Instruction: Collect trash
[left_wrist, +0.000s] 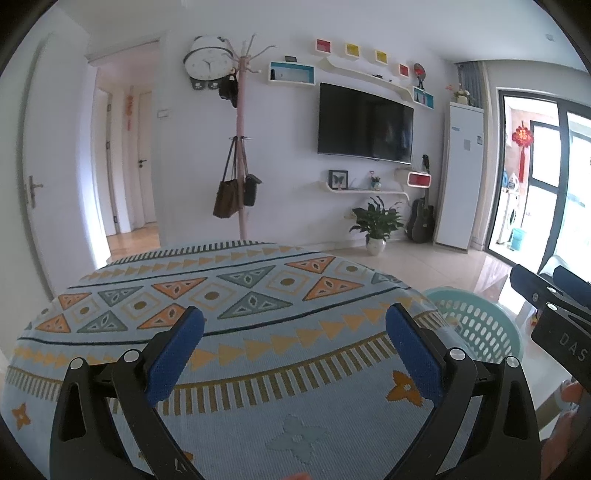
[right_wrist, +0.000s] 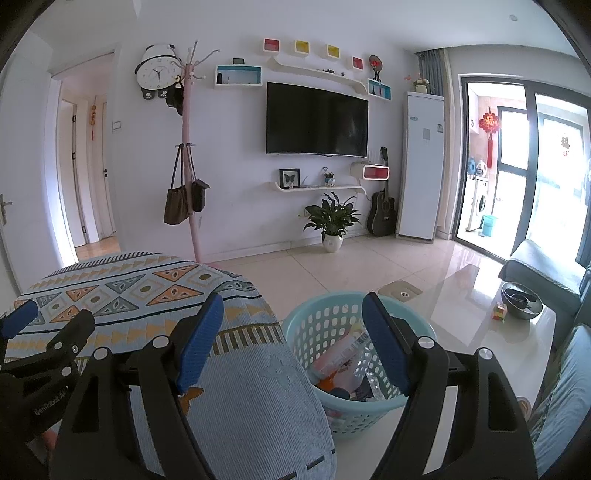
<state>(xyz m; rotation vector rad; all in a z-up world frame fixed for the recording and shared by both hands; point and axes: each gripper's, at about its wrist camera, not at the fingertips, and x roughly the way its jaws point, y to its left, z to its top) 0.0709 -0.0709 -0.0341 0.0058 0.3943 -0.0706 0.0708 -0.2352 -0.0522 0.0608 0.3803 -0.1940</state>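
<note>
Several pieces of trash (right_wrist: 343, 354) lay piled in the pale green basket (right_wrist: 295, 332): a pinkish wrapper with a barcode on top, something orange and something clear lower down. What each piece was, I could not tell. That basket stood on the tiled floor (right_wrist: 332, 269), just beside the right edge of the patterned cloth (right_wrist: 155, 288) covering the desk. From the right gripper (right_wrist: 293, 345) the pile lay ahead and below, showing between and past its two blue fingers (right_wrist: 384, 347), which stood released and wide apart with nothing between them. The left gripper (left_wrist: 295, 354) was likewise spread and empty, hanging over the bare cloth, and from it the basket sat off to the right, beyond its right finger. My judgement was that the right hand was the nearer one. No loose trash showed on the cloth in either view, so any coming move would turn on the basket's place low and to the right of both hands
</note>
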